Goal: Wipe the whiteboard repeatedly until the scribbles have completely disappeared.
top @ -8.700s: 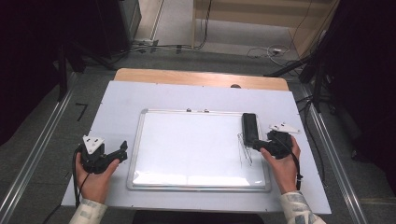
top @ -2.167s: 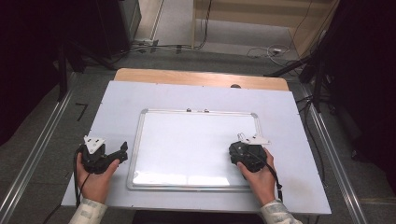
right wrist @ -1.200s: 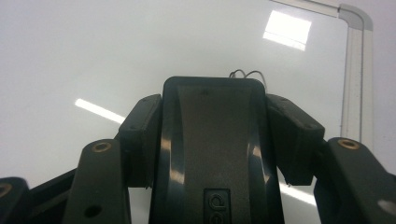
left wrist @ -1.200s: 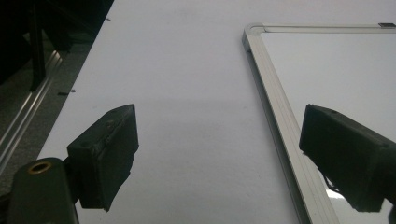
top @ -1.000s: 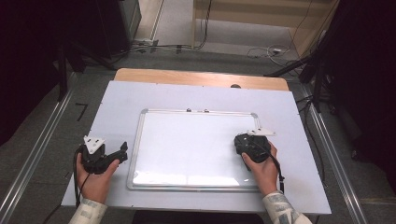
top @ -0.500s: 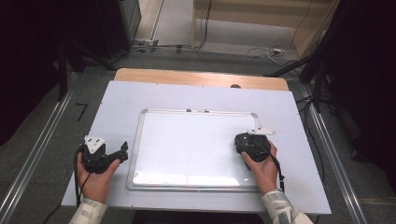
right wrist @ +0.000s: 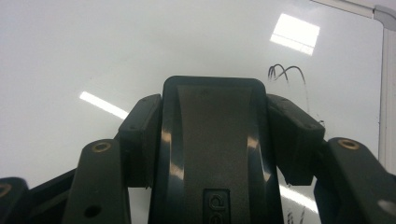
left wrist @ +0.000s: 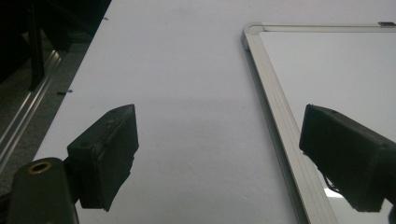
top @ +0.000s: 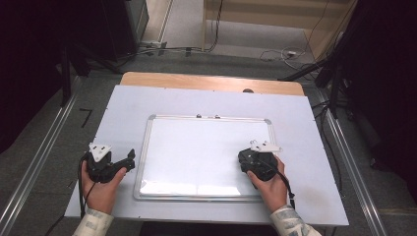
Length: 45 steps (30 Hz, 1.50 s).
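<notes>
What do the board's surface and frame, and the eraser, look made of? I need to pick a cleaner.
The whiteboard surface looks like glossy coated panel, mirroring ceiling lights. Its frame appears to be ribbed brushed aluminium. The eraser, clamped in the right gripper, seems shiny moulded black plastic.

White rectangular tabletop sheet [top: 314, 128] over a light wooden table edge [top: 187, 81] at the far side. Small dark round spot [top: 248, 90] on that wooden strip. Grey carpet floor [top: 44, 142] around it, metal rails [top: 42, 160] along both sides. Black and white cables [top: 275, 53] lie on the floor behind, near pale wooden furniture [top: 275, 12].
</notes>
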Each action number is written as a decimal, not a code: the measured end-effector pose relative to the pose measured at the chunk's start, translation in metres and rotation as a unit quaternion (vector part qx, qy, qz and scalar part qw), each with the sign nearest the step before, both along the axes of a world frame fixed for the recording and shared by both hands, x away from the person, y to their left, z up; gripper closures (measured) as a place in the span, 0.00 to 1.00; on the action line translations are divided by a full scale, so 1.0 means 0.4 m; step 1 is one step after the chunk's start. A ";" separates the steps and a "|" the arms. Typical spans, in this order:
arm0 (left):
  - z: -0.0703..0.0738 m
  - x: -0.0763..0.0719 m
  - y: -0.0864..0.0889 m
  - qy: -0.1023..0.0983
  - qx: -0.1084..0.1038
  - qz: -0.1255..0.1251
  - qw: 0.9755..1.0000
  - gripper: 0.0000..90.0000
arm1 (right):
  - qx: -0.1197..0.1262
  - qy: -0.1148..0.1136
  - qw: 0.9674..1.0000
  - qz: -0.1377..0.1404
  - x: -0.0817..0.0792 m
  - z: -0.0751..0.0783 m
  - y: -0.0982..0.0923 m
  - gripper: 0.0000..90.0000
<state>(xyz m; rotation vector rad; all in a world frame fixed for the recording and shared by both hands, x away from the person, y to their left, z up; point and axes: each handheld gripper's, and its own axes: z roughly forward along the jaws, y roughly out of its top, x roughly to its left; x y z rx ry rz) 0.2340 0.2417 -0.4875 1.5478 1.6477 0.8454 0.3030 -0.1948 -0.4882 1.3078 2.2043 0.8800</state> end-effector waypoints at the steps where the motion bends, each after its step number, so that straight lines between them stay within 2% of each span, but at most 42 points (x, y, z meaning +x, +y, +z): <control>1: 0.000 0.000 0.000 0.000 0.000 0.000 1.000 0.14 | 0.003 0.001 1.000 -0.002 0.005 0.000 -0.003 0.43; 12: -0.001 -0.001 0.003 0.000 0.000 0.002 1.000 0.14 | 0.003 -0.005 0.998 -0.060 0.095 0.002 -0.063 0.43; 14: -0.002 0.000 0.001 0.001 -0.001 0.001 1.000 0.14 | 0.006 -0.003 0.998 -0.066 0.100 0.003 -0.066 0.43; 16: -0.002 0.000 0.001 0.001 -0.001 0.001 1.000 0.14 | -0.003 -0.007 0.998 -0.066 0.095 0.003 -0.059 0.43; 18: -0.003 0.002 0.000 0.002 0.001 0.001 1.000 0.14 | 0.003 -0.002 0.998 -0.061 0.086 0.003 -0.052 0.43; 28: -0.002 0.003 -0.003 0.000 0.000 0.001 1.000 0.14 | -0.005 -0.006 1.000 0.001 0.018 0.000 0.031 0.43; 30: -0.001 0.002 -0.002 0.000 -0.001 0.001 1.000 0.14 | 0.004 0.000 1.000 0.000 0.025 0.000 0.026 0.43; 32: -0.001 0.002 -0.001 0.000 -0.001 0.001 1.000 0.14 | 0.002 -0.002 1.000 -0.003 0.030 0.000 0.023 0.43; 42: -0.002 0.000 0.002 0.001 -0.001 0.001 1.000 0.14 | 0.002 -0.006 0.999 -0.047 0.090 0.002 -0.048 0.43; 45: -0.003 0.002 0.000 0.001 0.000 0.001 1.000 0.14 | 0.002 -0.005 0.999 -0.053 0.091 0.002 -0.050 0.43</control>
